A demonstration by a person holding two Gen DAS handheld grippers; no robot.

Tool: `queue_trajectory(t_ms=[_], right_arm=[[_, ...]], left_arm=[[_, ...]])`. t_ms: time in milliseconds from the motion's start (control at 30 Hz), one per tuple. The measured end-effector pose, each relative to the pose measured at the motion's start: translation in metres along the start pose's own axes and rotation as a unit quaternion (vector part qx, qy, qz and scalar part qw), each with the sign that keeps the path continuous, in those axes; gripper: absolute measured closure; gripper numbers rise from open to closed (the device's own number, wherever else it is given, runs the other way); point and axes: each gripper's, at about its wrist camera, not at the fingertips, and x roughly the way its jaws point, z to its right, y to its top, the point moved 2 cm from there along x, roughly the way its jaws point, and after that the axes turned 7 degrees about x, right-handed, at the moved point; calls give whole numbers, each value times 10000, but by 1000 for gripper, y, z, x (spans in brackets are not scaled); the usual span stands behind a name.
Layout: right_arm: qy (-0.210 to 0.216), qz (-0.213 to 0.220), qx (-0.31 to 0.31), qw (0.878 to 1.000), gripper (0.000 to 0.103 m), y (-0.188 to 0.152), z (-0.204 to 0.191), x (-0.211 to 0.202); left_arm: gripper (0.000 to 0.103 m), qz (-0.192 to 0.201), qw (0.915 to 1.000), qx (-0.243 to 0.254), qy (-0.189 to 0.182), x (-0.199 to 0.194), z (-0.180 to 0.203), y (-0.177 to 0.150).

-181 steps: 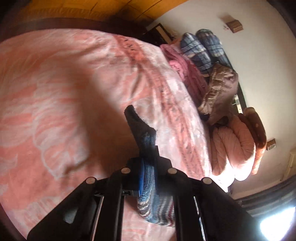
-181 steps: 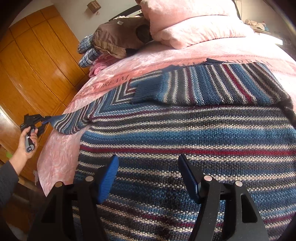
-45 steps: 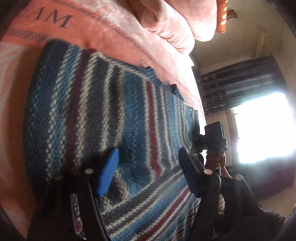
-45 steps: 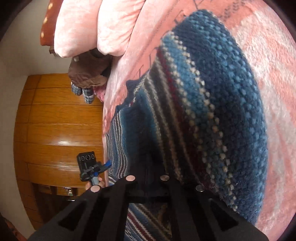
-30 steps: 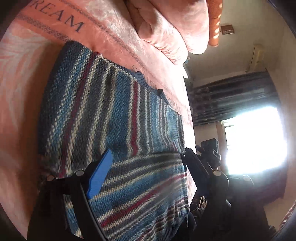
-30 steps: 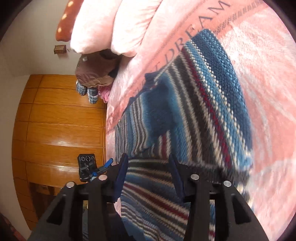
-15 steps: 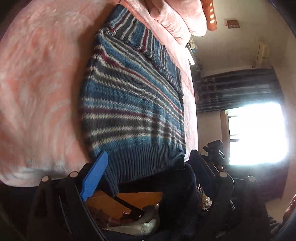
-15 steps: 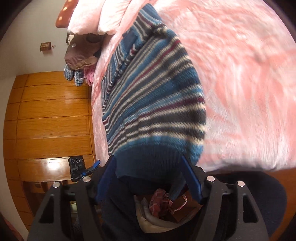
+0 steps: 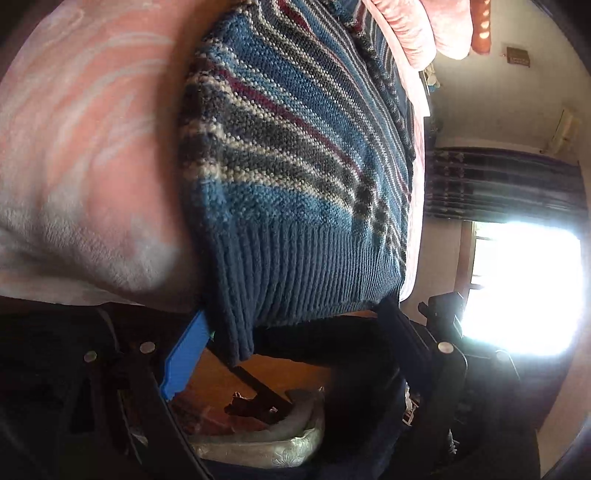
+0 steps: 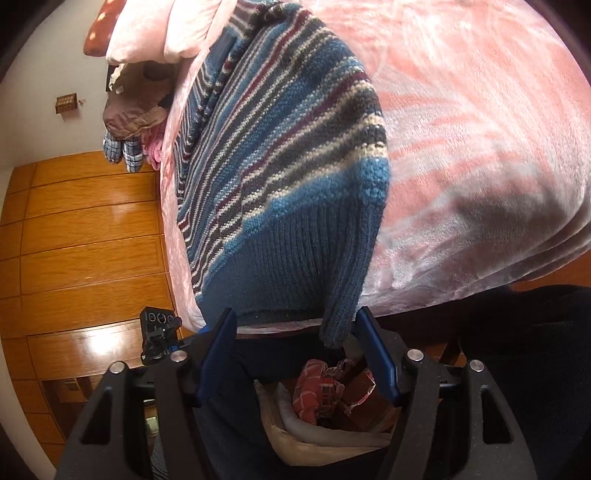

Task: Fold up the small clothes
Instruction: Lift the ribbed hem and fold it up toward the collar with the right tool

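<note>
A blue, grey, white and maroon striped knit sweater [image 9: 295, 155] lies flat on the pink bedspread [image 9: 92, 147], and its ribbed hem [image 9: 303, 269] hangs over the near bed edge. My left gripper [image 9: 295, 314] is open just below that edge, with the hem's left corner [image 9: 236, 332] dangling beside the blue finger pad [image 9: 184, 354]. In the right wrist view the sweater [image 10: 280, 147] runs toward the pillows, and its right hem corner [image 10: 336, 325] droops between the fingers of my open right gripper [image 10: 295, 314]. Neither gripper pinches the cloth.
A basket [image 10: 280, 435] of cloth items sits on the floor below the bed edge. Pink pillows [image 10: 159, 29], a brown jacket [image 10: 136, 99] and plaid cloth lie at the bed's head. A wooden wardrobe [image 10: 85, 240] stands on one side, a bright window [image 9: 524, 288] on the other.
Both grippers have drawn back from over the sweater to the near bed edge at the hem corners. The right gripper, shut 1.5 s ago, now stands open.
</note>
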Motion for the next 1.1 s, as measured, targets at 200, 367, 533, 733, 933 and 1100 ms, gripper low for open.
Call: queue_trajectory(t_ms=[200, 367, 533, 733, 933, 1100], right_arm=[[30, 86, 77, 9999, 45, -1, 6, 7], [119, 151, -21, 9998, 91, -2, 9, 3], [302, 339, -249, 9987, 95, -9, -1, -15], [657, 597, -429, 9951, 95, -10, -22, -42], [760, 742, -722, 9917, 95, 0, -56, -60], [831, 876, -848, 9891, 95, 22, -83, -71]], left_arm=[[90, -87, 9996, -232, 132, 7, -11, -5], [95, -13, 9996, -279, 98, 3, -11, -6], [96, 350, 9990, -202, -165, -22, 1, -12], [96, 655, 9968, -44, -457, -50, 21, -12], [96, 819, 9943, 132, -666, -67, 45, 2], [96, 997, 9920, 205, -752, -79, 62, 23]])
